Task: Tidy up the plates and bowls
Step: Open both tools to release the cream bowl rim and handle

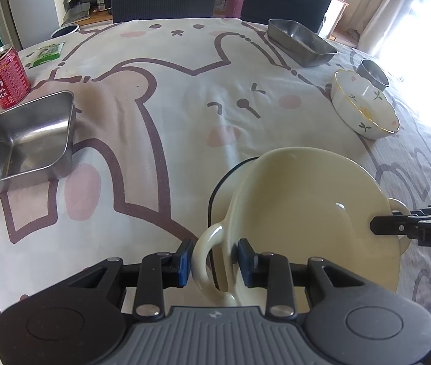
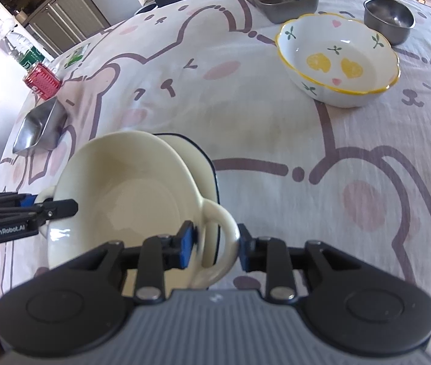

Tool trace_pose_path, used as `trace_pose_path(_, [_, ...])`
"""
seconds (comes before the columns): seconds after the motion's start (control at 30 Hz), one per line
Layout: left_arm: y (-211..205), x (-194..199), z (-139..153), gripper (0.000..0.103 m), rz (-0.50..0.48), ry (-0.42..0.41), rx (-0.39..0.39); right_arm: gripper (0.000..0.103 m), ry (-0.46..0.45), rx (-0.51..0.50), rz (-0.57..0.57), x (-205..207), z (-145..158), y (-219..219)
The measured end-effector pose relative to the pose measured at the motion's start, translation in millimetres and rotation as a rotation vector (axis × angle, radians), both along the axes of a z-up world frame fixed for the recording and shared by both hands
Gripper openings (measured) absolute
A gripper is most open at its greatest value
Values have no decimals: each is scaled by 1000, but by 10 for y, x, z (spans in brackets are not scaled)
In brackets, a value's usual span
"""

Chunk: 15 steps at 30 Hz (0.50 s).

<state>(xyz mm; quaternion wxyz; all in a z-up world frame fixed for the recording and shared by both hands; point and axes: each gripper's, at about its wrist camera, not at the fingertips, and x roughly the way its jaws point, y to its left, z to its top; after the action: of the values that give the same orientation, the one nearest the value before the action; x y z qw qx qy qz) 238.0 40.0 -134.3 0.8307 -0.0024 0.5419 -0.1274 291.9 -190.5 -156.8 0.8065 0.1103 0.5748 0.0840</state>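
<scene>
Cartoon-bear cloth covers the desk [image 1: 160, 97], chairs at its far edge. Each claw grips one handle of the cream bowl [image 1: 300, 213] at the near edge: left claw [image 1: 215, 263], right claw [image 2: 215, 248]. The flowered bowl [image 2: 338, 60] sits toward the far right corner

Both tongs, left [image 1: 215, 261] and right [image 2: 215, 245], point steeply downward, jaws partly closed

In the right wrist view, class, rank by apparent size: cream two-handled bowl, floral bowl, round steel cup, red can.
1. Cream two-handled bowl, nearest the camera, so partly flattered.
2. Floral bowl.
3. Round steel cup.
4. Red can.
</scene>
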Motion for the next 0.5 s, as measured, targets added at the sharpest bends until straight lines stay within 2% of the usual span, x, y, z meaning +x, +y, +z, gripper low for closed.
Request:
trace_pose_path(0.17, [-52, -19, 14, 36, -2, -11, 30, 36, -9, -20, 11, -7, 9, 25])
trace_pose_path(0.33, [-35, -29, 54, 43, 18, -18, 35, 39, -19, -39, 28, -26, 18, 68])
trace_pose_path(0.4, [-28, -39, 67, 58, 25, -18, 37, 46, -18, -43, 28, -24, 17, 55])
trace_pose_path(0.5, [-39, -65, 95, 71, 19, -26, 41, 58, -19, -46, 28, -28, 25, 43])
